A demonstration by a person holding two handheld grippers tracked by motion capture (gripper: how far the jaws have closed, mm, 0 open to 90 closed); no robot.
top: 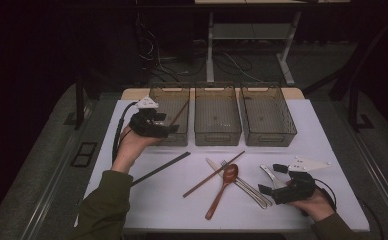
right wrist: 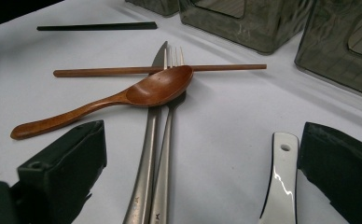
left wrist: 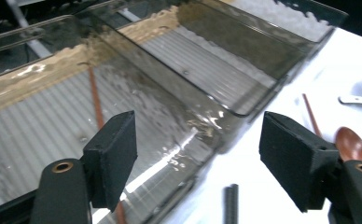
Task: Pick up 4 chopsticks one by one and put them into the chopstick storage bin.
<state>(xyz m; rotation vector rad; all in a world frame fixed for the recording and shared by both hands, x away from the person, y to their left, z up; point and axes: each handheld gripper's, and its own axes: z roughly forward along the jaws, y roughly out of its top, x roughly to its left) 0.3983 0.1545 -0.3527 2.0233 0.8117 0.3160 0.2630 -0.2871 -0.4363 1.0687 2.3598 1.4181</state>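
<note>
My left gripper [top: 171, 129] hovers at the front of the left smoky bin [top: 158, 97], open, with nothing between its jaws [left wrist: 202, 158]. One brown chopstick [top: 178, 114] leans inside that bin [left wrist: 95, 100]. On the white table lie a black chopstick [top: 161, 168], a second brown chopstick [top: 213, 174], a wooden spoon [top: 223, 185], and a metal knife and fork [top: 249, 190]. My right gripper [top: 272, 179] rests low at the right and stands open [right wrist: 202, 144]. A shiny metal handle [right wrist: 279, 186] lies between its jaws, close to the right one, ungripped.
Two more smoky bins, the middle bin [top: 217, 135] and the right bin [top: 269, 136], stand in a row at the back. The spoon [right wrist: 123, 98] lies across the knife and fork [right wrist: 153, 154], which cross the brown chopstick [right wrist: 104, 72]. The table's front edge is near both forearms.
</note>
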